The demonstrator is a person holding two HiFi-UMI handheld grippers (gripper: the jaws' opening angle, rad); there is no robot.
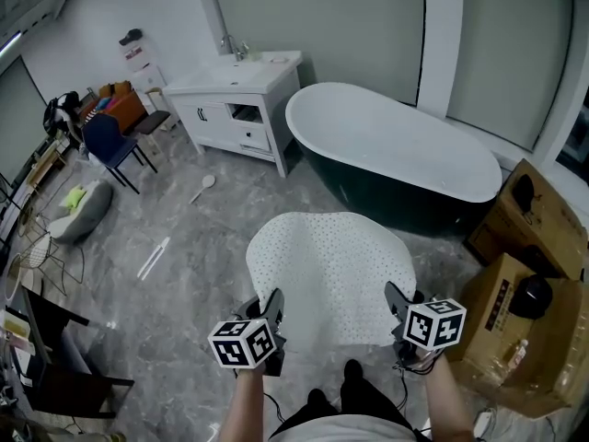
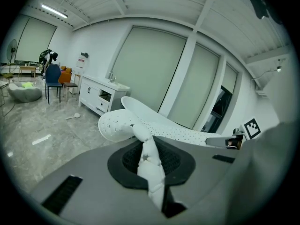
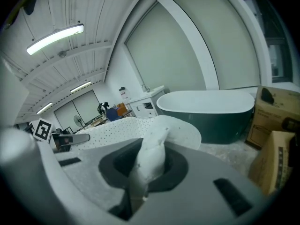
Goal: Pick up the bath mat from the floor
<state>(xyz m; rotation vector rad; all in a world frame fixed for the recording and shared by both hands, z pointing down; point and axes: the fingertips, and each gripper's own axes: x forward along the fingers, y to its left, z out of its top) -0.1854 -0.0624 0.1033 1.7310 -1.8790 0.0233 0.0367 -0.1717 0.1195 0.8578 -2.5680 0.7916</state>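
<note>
Bath mat [image 1: 331,270]: white, perforated, held clear of the floor [image 1: 184,274] and spread between both grippers in front of the person. Left gripper [image 1: 272,307]: jaws were pinched tight on the mat's near left edge, with a bunched fold running between them. Right gripper [image 1: 398,304]: jaws were likewise clamped on the near right edge. The mat's far edge curled over toward the bathtub [image 1: 396,145]. A white vanity [image 1: 241,109] stood left of the tub, and cardboard boxes [image 1: 529,339] stood at right.
</note>
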